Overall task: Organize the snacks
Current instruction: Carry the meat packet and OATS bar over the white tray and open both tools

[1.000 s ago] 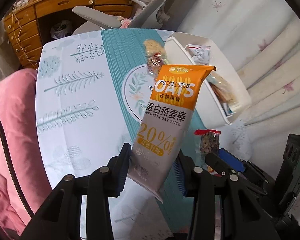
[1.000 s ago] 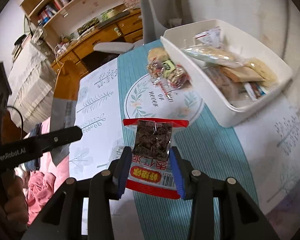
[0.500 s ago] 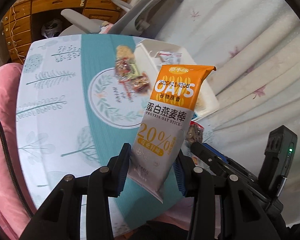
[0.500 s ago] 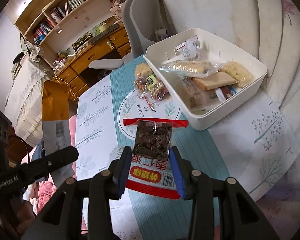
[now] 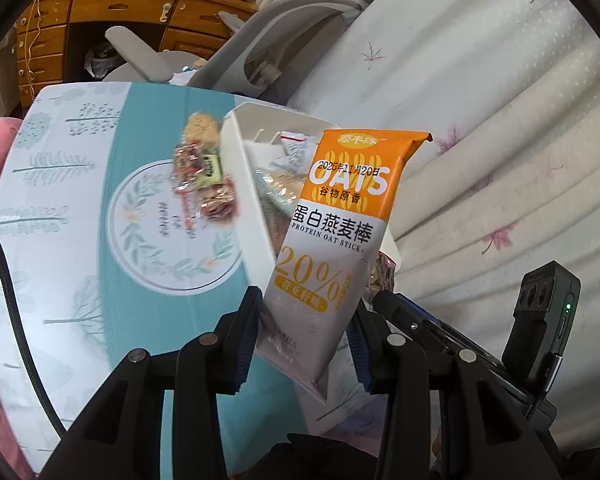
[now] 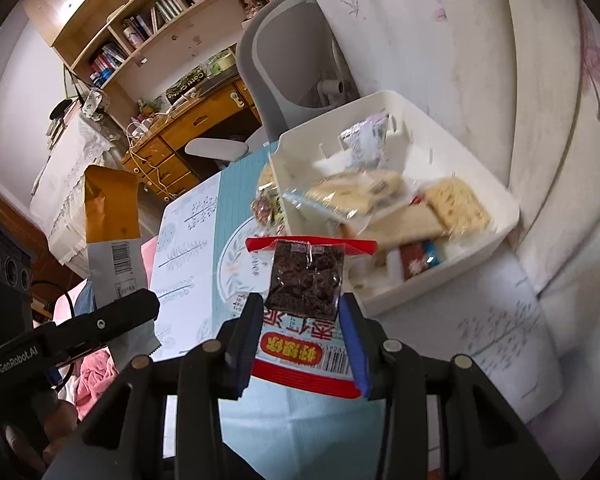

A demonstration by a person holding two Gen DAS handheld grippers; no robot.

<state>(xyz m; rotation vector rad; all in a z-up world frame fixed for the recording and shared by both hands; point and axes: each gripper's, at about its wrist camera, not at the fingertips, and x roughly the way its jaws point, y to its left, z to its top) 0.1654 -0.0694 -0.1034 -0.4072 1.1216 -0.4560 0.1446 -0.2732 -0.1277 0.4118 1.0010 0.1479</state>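
In the left wrist view the white bin (image 5: 252, 216) now sits behind the oat stick (image 5: 340, 232), near the middle of the frame, where a second ago it lay at the upper right. The loose candies (image 5: 200, 180) on the tabletop (image 5: 80, 220) show clear to the left of the wrapper, no longer half hidden behind its top edge. More pale curtain (image 5: 500, 140) fills the right side, and the other gripper (image 5: 400, 312) reaches further in at the lower right.

In the right wrist view the bin (image 6: 440, 280) shrinks and slides toward the centre right, with its far rim fully in sight. The bookshelf (image 6: 140, 28) and grey chair (image 6: 292, 68) rise into the upper frame, and the oat stick (image 6: 112, 232) stands taller at the left.
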